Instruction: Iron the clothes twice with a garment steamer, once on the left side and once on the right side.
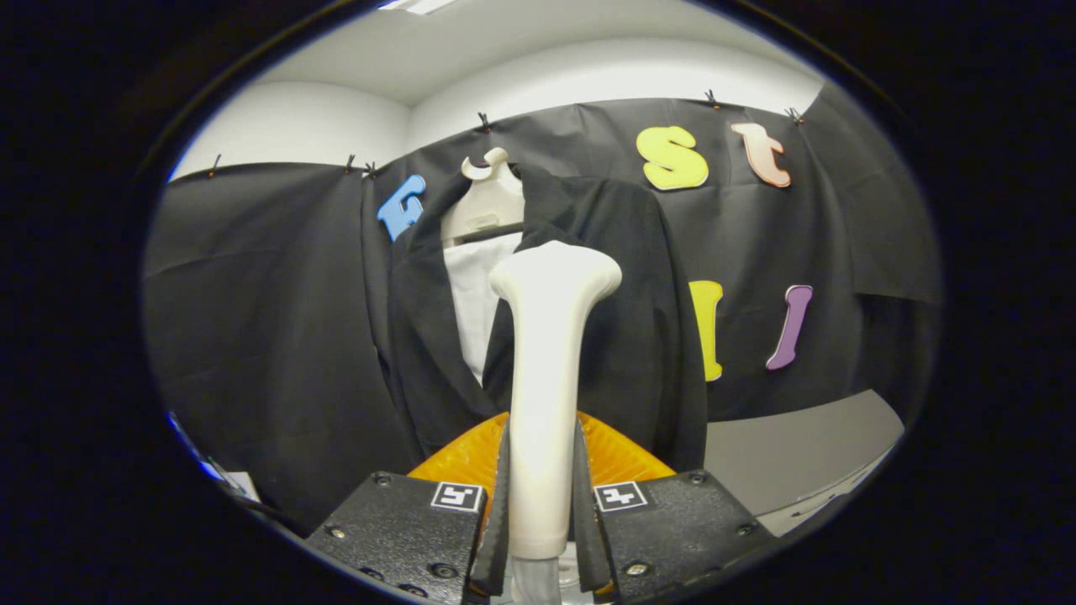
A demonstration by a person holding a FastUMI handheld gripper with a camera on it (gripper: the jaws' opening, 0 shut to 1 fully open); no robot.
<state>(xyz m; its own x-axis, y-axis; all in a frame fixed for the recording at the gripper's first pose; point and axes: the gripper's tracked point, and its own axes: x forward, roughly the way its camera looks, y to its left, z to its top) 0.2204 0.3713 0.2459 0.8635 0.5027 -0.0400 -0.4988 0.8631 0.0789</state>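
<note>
we hold the garment steamer (545, 395) upright, both fingers (498, 496) pinching its handle, its head facing the black jacket (622, 336) hanging just beyond.

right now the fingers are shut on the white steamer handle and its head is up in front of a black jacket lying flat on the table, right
Not quite: the black jacket is not lying on a table; it hangs on a white hanger against the booth's wall. The rest holds: in the gripper view both fingers press on the handle of the white steamer, whose head stands in front of the jacket.
</note>
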